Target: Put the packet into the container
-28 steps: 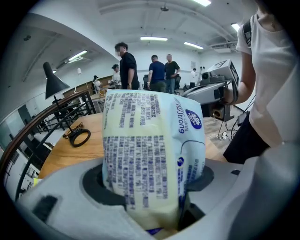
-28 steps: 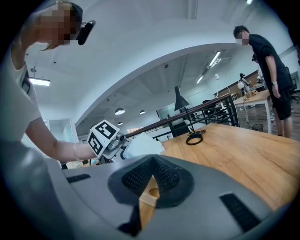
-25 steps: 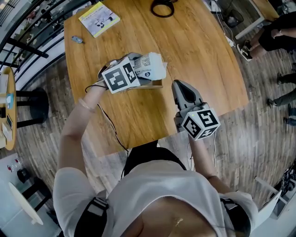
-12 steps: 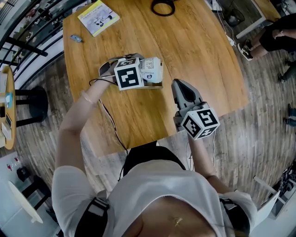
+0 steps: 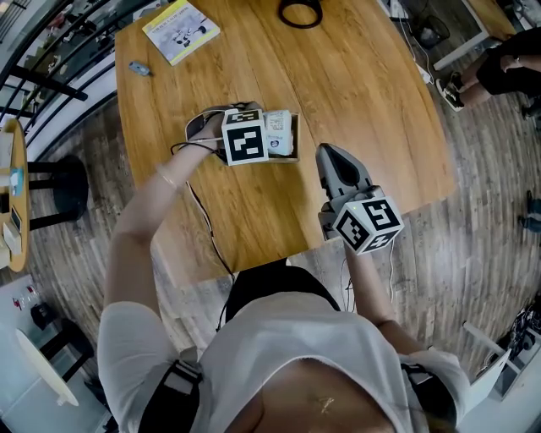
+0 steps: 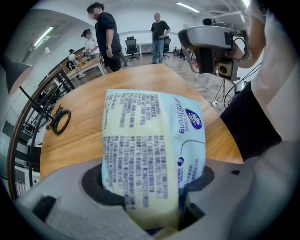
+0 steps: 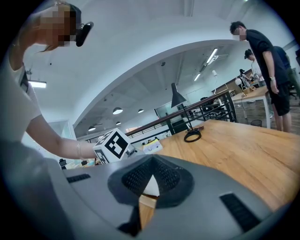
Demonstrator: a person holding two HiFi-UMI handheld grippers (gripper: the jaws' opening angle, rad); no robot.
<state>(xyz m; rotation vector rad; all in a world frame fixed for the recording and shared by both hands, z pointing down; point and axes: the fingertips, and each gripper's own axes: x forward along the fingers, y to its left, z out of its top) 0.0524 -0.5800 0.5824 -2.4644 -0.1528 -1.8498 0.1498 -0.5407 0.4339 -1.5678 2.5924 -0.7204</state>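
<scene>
My left gripper (image 5: 269, 139) points steeply down and is shut on a pale blue and white packet (image 5: 280, 133), which fills the left gripper view as a packet (image 6: 150, 150) with printed text. Under the packet stands a small wooden container (image 5: 292, 155); only its right and near edges show in the head view. Whether the packet touches it I cannot tell. My right gripper (image 5: 326, 153) hangs near the table's front edge, to the right of the container, with its jaws together and nothing between them (image 7: 149, 180).
A wooden table (image 5: 355, 93) carries a yellow booklet (image 5: 180, 31) and a small grey item (image 5: 139, 69) at the far left, and a black ring (image 5: 300, 13) at the far edge. People stand beyond the table (image 6: 107, 37). A black stool (image 5: 59, 194) is left of it.
My left gripper has sunk and tipped further downward with the packet, shifting slightly right over the container. My right gripper has stayed where it was.
</scene>
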